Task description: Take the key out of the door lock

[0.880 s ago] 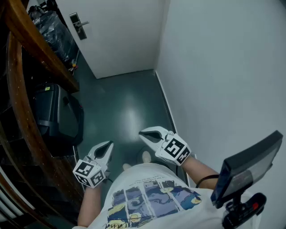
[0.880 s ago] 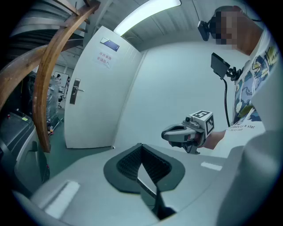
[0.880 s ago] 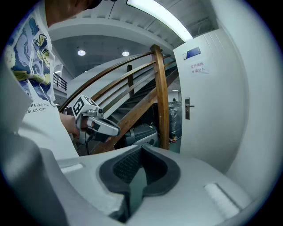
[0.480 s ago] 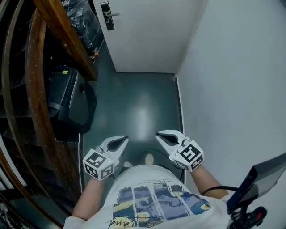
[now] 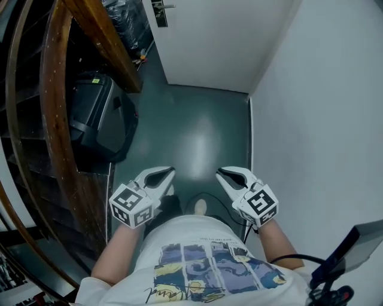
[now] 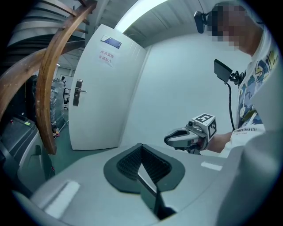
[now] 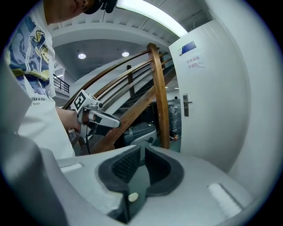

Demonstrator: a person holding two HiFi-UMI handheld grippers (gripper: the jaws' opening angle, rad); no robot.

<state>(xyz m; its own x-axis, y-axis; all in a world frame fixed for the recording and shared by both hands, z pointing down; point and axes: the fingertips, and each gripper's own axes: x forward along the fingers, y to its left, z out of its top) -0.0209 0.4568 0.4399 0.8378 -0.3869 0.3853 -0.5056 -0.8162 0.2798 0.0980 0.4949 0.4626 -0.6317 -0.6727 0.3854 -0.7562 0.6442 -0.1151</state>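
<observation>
The white door (image 5: 215, 36) stands at the end of the corridor, with its dark lock plate and lever (image 5: 160, 12) at the top edge of the head view. The plate also shows in the left gripper view (image 6: 78, 92) and the right gripper view (image 7: 186, 105). A key is too small to make out. My left gripper (image 5: 168, 172) is held at waist height, shut and empty, its pads (image 6: 132, 160) pressed together. My right gripper (image 5: 221, 173) hangs level beside it, jaws nearly together with nothing between them. Both point at the door from far off.
A curved wooden stair rail (image 5: 102, 42) and a black machine (image 5: 99, 116) line the left side. Black bags (image 5: 122, 15) sit near the door. A white wall (image 5: 323, 119) runs along the right. The green floor (image 5: 191, 131) leads ahead. A dark screen on a stand (image 5: 353, 251) is at lower right.
The door and lock plate have slid up toward the top edge of the head view. Both grippers have drawn level, side by side, still empty.
</observation>
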